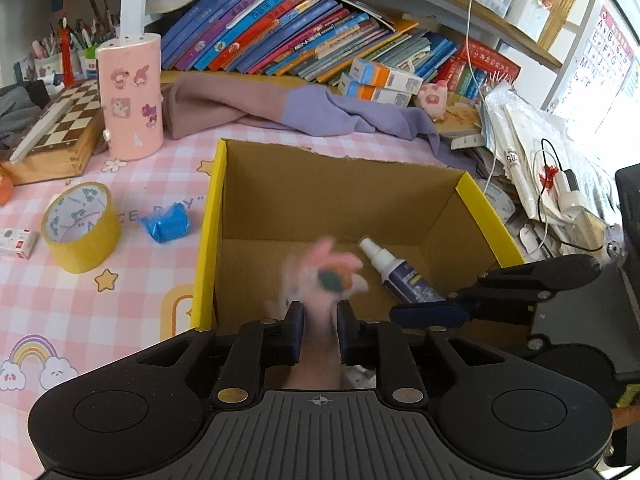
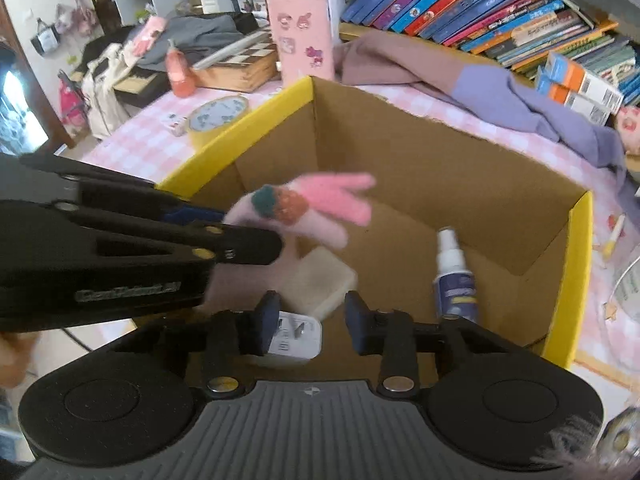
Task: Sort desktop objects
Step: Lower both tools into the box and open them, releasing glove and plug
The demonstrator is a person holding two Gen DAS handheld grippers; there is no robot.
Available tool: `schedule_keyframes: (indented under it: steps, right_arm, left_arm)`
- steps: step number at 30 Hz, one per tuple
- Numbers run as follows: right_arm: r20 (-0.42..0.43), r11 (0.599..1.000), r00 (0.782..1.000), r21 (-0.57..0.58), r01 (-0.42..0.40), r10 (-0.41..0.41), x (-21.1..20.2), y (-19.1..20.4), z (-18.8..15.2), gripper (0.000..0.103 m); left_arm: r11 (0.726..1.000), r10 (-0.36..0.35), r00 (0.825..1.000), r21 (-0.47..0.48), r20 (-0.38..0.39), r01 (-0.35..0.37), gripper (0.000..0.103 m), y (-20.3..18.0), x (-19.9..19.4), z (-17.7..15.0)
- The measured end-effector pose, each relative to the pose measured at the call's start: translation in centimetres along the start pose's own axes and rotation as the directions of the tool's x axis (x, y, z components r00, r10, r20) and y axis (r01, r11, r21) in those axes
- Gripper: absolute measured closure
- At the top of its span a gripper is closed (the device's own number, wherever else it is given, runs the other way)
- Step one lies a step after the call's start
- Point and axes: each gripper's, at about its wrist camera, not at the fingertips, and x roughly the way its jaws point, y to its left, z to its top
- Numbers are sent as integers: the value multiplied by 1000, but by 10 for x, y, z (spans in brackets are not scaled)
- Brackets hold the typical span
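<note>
**Pink plush glove going into the sorting box**

The left gripper [image 1: 319,330] is holding a fuzzy pink knitted glove with green and orange pompoms [image 2: 296,210] above the open cardboard box with yellow edges [image 1: 212,208], its fingers [image 1: 294,330] closing narrowly on the soft fabric. Judging by this, the glove is being carried over the box so it can be dropped among the things already sorted. It is hanging in the air, not yet touching the box floor, and is blurring in both views.

The right gripper [image 2: 312,322] is hovering at the near side of the box with its fingers spread wide and gripping nothing. Lying on the box floor are a white spray bottle with a dark blue label [image 2: 454,276], a pale translucent square container [image 2: 322,280] and a white plug adapter [image 2: 294,338].

On the pink checked worktop [image 1: 120,300] outside the box are waiting a yellow tape roll [image 1: 80,226] and a crumpled blue wrapper [image 1: 166,224]. The right gripper, sitting close by, could be crowding the drop
</note>
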Motion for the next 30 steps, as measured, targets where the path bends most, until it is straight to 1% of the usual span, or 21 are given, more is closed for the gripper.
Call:
schedule_keyframes:
  steps: [1, 2, 3, 4, 5, 7, 10, 13, 18, 24, 30]
  right_arm:
    - [-1, 1000, 1000, -2, 7, -7, 0, 0, 0, 69]
    - [-2, 1000, 1000, 2, 8, -8, 0, -3, 0, 69]
    - [-3, 1000, 1000, 6, 9, -9, -1, -5, 0, 68]
    - [-2, 1000, 1000, 8, 15, -15, -1, -6, 0, 68]
    - [1, 1000, 1000, 9, 23, -23, -2, -7, 0, 67]
    - [5, 999, 1000, 18, 27, -27, -2, -9, 0, 61]
    - [24, 999, 999, 39, 31, -32, -7, -11, -1, 55]
    - [59, 998, 998, 61, 35, -39, -15, -10, -4, 51]
    - [94, 996, 994, 73, 46, -53, -28, -4, -11, 50]
    - [101, 995, 992, 81, 62, -70, -35, 7, -18, 49]
    - [141, 986, 982, 130, 108, -127, -48, 15, -23, 47]
  left_arm:
    - [1000, 3, 1000, 1, 6, -3, 79, 0, -1, 0]
    - [1000, 7, 1000, 2, 12, -7, 69, 0, -2, 1]
    - [1000, 15, 1000, 2, 14, -15, 62, 0, -3, 1]
    - [1000, 23, 1000, -1, 19, -23, 49, 0, -4, 1]
    - [1000, 27, 999, -4, 27, -27, 43, 0, -6, 1]
    - [1000, 27, 999, -10, 43, -27, 40, 1, -10, 0]
    - [999, 26, 997, -21, 68, -25, 36, 2, -18, 1]
    - [999, 19, 995, -31, 99, -16, 35, 3, -28, 0]
    - [999, 14, 990, -33, 143, -9, 33, 4, -45, -4]
    - [1000, 10, 984, -23, 176, -6, 31, 4, -60, -10]
    - [1000, -19, 976, -17, 217, 23, 30, 9, -81, -20]
